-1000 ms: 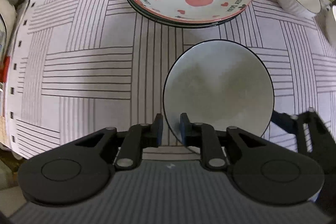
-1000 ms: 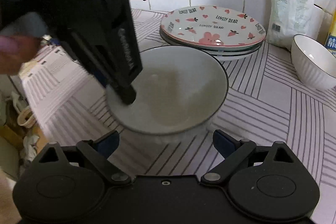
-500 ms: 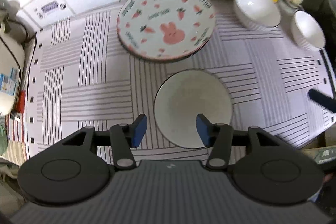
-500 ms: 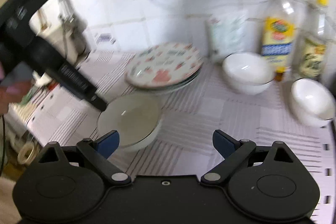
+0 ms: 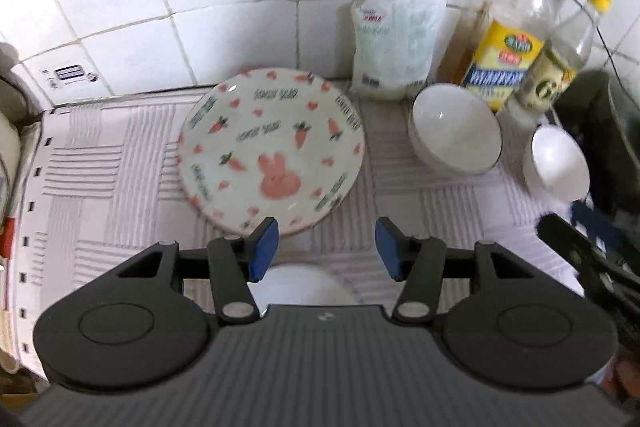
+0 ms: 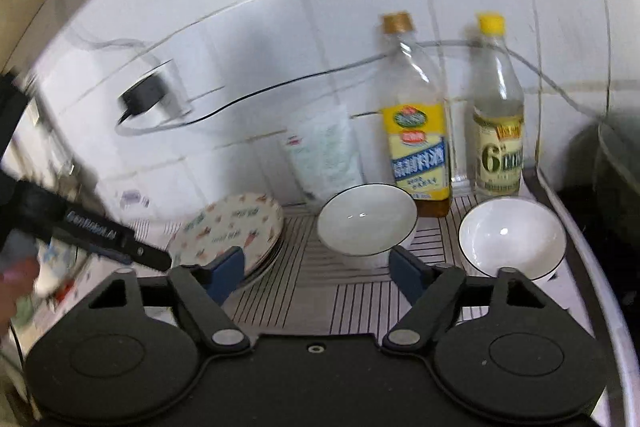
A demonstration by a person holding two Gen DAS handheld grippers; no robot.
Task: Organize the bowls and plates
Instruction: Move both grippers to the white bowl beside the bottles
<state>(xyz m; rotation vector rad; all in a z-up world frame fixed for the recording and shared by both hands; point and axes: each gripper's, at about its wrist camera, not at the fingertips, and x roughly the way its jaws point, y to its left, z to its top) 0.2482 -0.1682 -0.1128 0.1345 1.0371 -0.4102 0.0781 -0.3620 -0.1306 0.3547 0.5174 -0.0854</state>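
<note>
Both grippers empty, raised between placements; crockery part-sorted on the striped mat.

The round ceramic plate printed with carrots and a pink rabbit (image 5: 271, 151) tops a stack of plates near the mat's back edge, against the tiled wall, evidently the gathering point for plates. A white dark-rimmed bowl (image 5: 298, 285) sits alone near the front edge, below the left gripper (image 5: 326, 247), whose jaws stand apart, gripping nothing. Two more white bowls (image 6: 367, 218) (image 6: 512, 237) stand apart toward the back right corner. The right gripper (image 6: 316, 267), jaws just narrowing on nothing, faces them, likely the next pickup.
</note>
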